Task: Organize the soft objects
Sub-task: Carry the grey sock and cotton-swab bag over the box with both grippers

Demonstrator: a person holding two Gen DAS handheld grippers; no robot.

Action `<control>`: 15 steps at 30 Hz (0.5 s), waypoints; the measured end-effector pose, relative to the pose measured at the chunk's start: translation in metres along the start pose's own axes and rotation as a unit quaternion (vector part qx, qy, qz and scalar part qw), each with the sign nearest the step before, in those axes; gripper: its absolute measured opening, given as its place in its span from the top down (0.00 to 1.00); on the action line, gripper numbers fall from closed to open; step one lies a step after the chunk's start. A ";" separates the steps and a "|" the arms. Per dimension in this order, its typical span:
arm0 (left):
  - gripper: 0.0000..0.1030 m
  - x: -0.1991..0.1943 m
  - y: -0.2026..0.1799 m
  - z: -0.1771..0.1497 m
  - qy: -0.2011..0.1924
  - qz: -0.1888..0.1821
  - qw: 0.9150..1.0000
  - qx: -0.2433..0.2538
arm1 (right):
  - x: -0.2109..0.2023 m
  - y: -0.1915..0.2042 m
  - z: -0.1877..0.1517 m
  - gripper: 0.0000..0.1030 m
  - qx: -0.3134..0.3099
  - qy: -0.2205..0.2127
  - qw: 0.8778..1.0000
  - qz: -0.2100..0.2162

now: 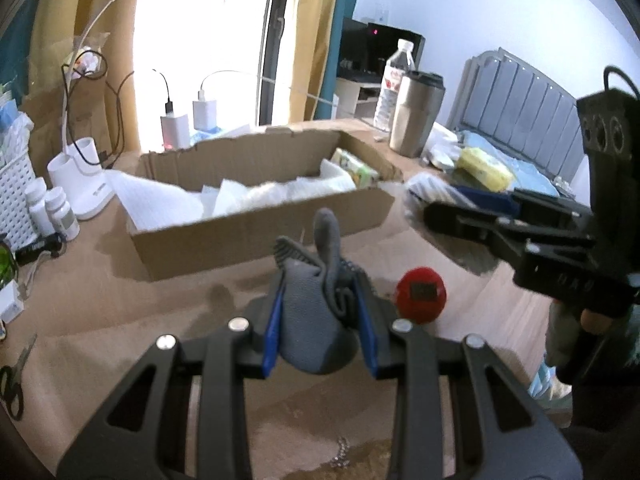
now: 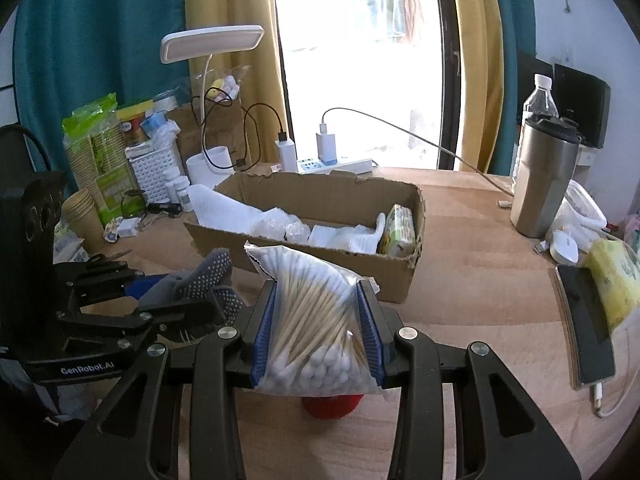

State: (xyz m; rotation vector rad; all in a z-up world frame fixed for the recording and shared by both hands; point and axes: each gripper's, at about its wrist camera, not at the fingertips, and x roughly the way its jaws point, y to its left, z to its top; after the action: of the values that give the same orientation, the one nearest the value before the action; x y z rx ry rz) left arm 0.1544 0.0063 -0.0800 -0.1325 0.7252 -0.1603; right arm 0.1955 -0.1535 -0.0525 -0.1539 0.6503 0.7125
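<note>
Left gripper [image 1: 320, 320] clenched on grey sock [image 1: 316, 312], held clear of the table [image 1: 120, 320], with loose cuff standing up past the pads toward 12 o'clock. Right gripper [image 2: 318, 328] clenched on swab bag [image 2: 316, 320], also held aloft, top of bag flaring above the pads. Box [image 2: 408, 276] lying at 12 o'clock from both grippers, near, already part-filled with white cloths [image 2: 344, 236] and a green pack [image 2: 400, 228] at its 3 o'clock end. Red ball [image 1: 420, 294] sitting on the table at 1 o'clock of left gripper and directly beneath the bag in the right view. Risk one: sock gripped through a bunched fold only; likely to slither out during carry, or to drape over the torn box rim rather than drop inside. Risk two: slick plastic bag pinched at mid-body; liable to slide downward between the pads, or to split if squeezed harder, scattering swabs. Risk three: both grippers close together and aimed at the same box; probable clash of fingers if advanced at once. Risk four: ball hidden under the bag, easily knocked off the table by a lowered gripper. Risk five: bottle [image 2: 540, 100] and tumbler [image 2: 544, 176] at 2 o'clock, well apart, at hazard only from a wide swing.
</note>
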 end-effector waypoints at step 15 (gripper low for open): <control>0.68 0.006 0.023 0.019 -0.017 -0.009 0.999 -0.026 | 0.019 -0.001 0.022 0.60 -0.010 0.008 1.000 -0.006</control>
State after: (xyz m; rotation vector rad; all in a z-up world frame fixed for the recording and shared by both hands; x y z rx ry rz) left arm 0.1735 0.0291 -0.0740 -0.1901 0.6937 -0.1555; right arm 0.2179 -0.1358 -0.0467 -0.1815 0.6576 0.7065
